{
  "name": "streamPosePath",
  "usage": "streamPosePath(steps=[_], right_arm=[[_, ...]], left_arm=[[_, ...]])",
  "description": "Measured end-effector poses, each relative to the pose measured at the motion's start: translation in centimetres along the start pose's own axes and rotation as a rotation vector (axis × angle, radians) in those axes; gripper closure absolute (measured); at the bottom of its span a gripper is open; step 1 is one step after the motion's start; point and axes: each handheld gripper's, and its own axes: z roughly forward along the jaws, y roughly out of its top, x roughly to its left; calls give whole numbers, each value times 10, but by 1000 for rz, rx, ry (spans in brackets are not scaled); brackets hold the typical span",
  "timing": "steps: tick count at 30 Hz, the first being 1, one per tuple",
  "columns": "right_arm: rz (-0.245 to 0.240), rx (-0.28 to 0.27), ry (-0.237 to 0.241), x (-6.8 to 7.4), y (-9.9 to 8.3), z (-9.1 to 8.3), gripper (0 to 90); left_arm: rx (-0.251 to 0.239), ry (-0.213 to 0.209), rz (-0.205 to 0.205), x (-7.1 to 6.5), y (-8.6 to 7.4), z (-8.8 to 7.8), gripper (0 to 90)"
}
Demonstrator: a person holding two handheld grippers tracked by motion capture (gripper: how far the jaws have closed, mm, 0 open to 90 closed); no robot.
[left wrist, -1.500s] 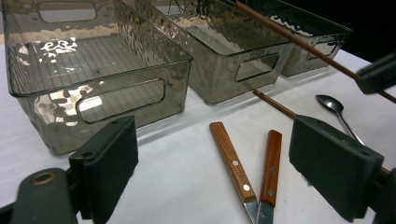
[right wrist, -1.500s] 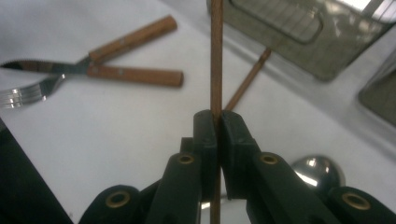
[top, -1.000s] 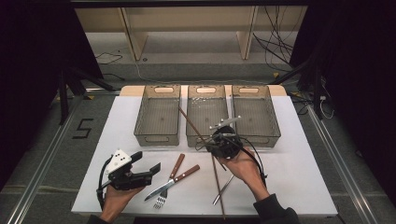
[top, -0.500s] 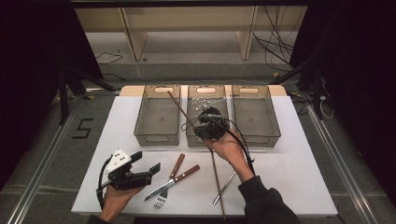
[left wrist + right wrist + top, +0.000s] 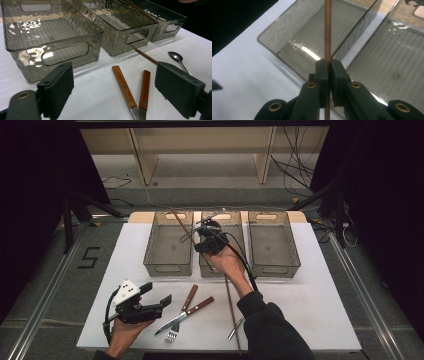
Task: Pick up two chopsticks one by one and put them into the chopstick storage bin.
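Sorting cutlery into three grey bins looks barely begun; the right claw (image 5: 202, 231) is pinched tight on a single brown chopstick (image 5: 327, 30), holding it aloft over the middle bin (image 5: 240, 242), with the stick's far end slanting out above the left bin (image 5: 169, 266); in the right gripper view the stick runs straight up between the pressed pads (image 5: 336, 71). Left of that middle bin and nearer the person, the left claw (image 5: 156, 301) hovers just above the desk (image 5: 320, 310) with its jaws spread wide and nothing between them. All three bins look empty of cutlery as far as can be seen. Lying on the desk in front of the middle bin are two wooden-handled utensils (image 5: 133, 92), a spoon (image 5: 178, 59) and a second chopstick (image 5: 231, 312); those presumably remain to be binned after this one is dropped.
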Motion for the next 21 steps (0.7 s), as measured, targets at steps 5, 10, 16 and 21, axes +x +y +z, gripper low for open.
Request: streamPosePath(steps=[5,10,16,21], right_arm=[[30,3,6,-1,16,15,859],[43,12,-2,3,31,30,859],[50,17,-8,8,42,44,859],[49,34,-19,14,49,56,858]], left_arm=[[-2,-1,-1,0,0,0,152],[-4,-2,3,1,0,0,152],[-5,-5,1,0,1,-1,152],[-10,-3,-3,1,1,-1,152]])
